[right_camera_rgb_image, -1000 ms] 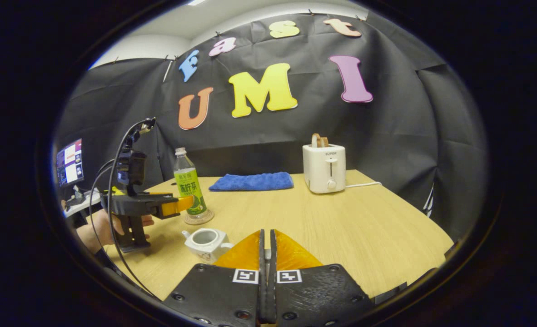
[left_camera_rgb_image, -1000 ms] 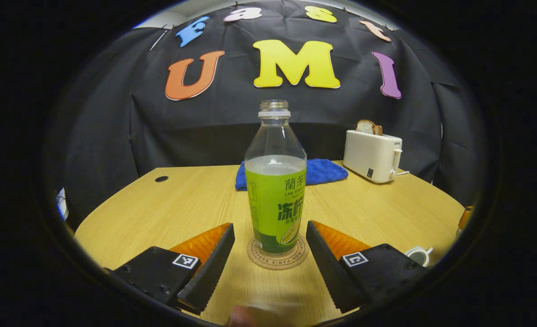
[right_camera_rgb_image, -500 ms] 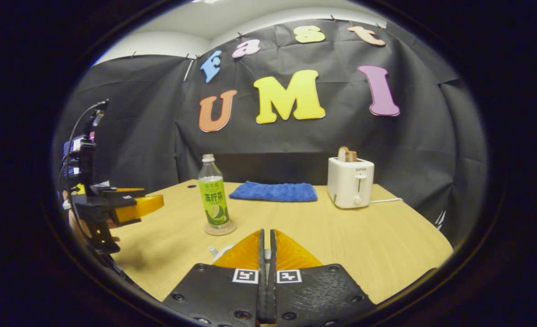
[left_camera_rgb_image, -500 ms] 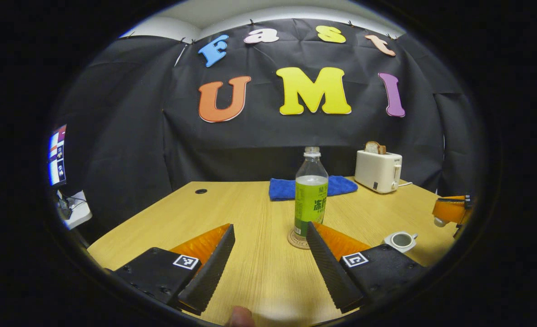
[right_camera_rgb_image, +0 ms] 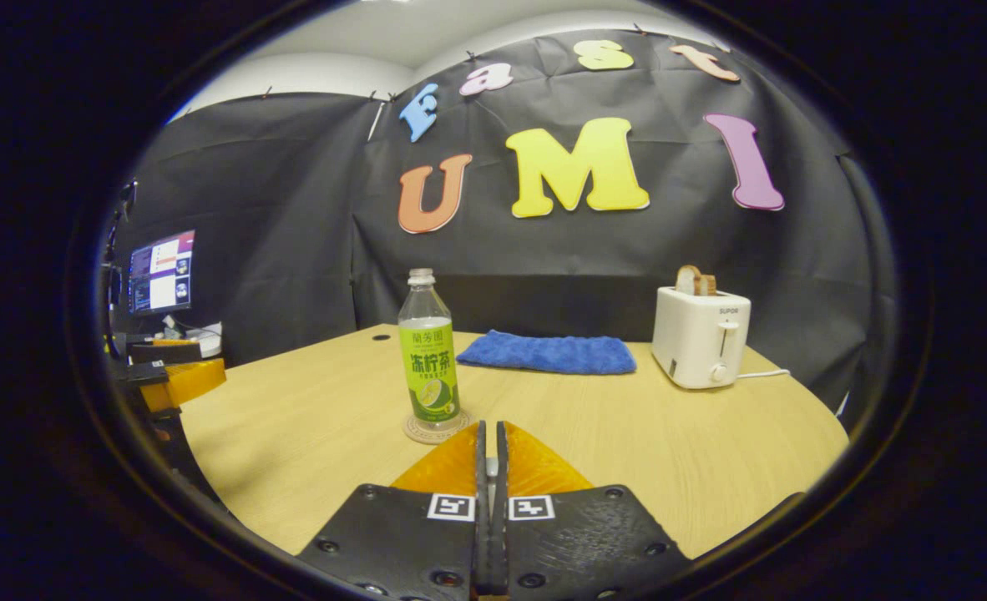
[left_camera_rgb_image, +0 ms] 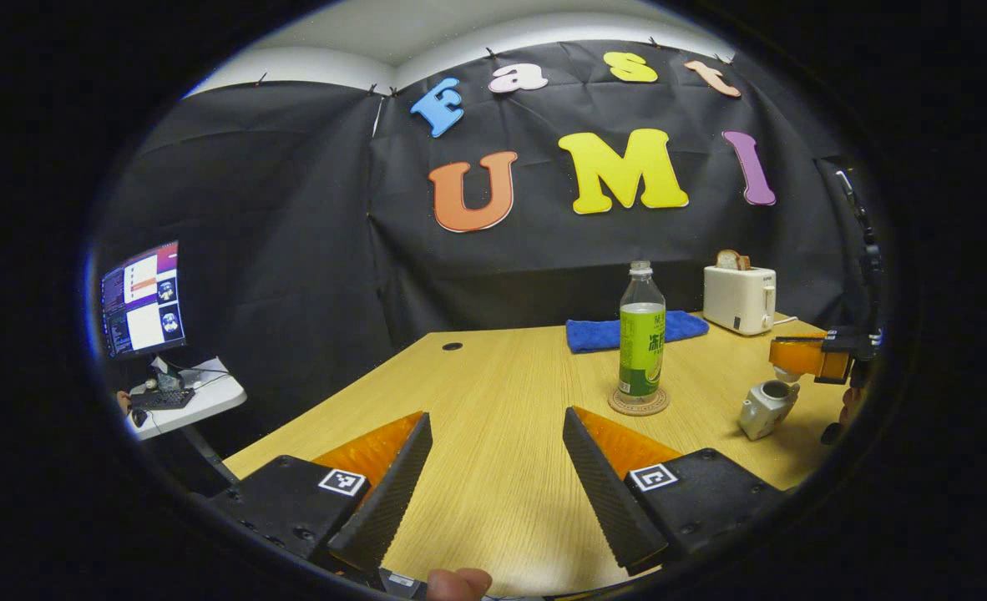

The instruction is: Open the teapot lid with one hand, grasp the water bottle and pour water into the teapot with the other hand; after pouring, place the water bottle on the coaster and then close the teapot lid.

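The left gripper is held with its fingers spread wide and nothing between them, above the near part of the table. Since a second ago it has been drawn well back from the water bottle, which then stood between its fingers. The bottle is now seen farther off and to the right, upright on the coaster. From this the pouring and the setting-down are judged to be done.

The right gripper is seen with its fingers pressed together; whether the lid is pinched between them cannot be told. In the left gripper view the same gripper is found at the far right, just above the teapot, whose top looks open. A second ago the teapot was seen low and left in the right gripper view; the gripper has since been brought over it.

What remains is judged to be the closing of the teapot lid.

Beyond the bottle, a blue cloth and a toaster are placed at the far side of the table. A monitor is seen at the left.
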Demonstrator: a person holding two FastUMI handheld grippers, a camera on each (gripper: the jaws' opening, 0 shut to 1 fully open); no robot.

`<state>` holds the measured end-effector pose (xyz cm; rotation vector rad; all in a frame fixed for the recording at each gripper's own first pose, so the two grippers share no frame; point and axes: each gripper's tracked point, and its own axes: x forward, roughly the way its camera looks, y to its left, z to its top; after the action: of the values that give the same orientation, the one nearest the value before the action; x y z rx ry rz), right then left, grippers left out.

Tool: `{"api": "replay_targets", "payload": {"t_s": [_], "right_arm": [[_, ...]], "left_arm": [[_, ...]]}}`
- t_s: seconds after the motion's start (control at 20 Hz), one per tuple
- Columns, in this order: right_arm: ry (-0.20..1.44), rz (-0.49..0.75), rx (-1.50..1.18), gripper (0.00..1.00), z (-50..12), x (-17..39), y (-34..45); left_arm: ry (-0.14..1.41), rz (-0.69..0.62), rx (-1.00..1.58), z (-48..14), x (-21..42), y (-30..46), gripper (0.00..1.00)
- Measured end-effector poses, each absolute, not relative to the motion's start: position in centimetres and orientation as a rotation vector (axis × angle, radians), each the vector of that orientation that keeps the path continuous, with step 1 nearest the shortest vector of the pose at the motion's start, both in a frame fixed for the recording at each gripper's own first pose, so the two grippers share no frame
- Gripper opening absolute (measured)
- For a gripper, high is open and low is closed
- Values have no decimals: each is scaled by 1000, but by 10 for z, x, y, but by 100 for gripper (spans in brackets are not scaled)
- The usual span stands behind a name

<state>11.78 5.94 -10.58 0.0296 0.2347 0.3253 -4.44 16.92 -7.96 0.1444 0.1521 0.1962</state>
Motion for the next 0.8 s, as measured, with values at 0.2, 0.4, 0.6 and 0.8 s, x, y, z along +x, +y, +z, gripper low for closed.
{"api": "replay_targets", "payload": {"t_s": [0.2, 0.4, 0.6, 0.8], "right_arm": [[225, 333, 27, 0, -111, 118, 63], [228, 333, 38, 0, -118, 121, 64], [233, 330, 42, 0, -123, 123, 63], [249, 330, 46, 0, -131, 123, 63]], "left_arm": [[131, 203, 113, -75, -48, 175, 98], [131, 195, 112, -76, -47, 172, 98], [131, 188, 120, -75, -45, 169, 98], [130, 188, 125, -75, -46, 168, 98]]}}
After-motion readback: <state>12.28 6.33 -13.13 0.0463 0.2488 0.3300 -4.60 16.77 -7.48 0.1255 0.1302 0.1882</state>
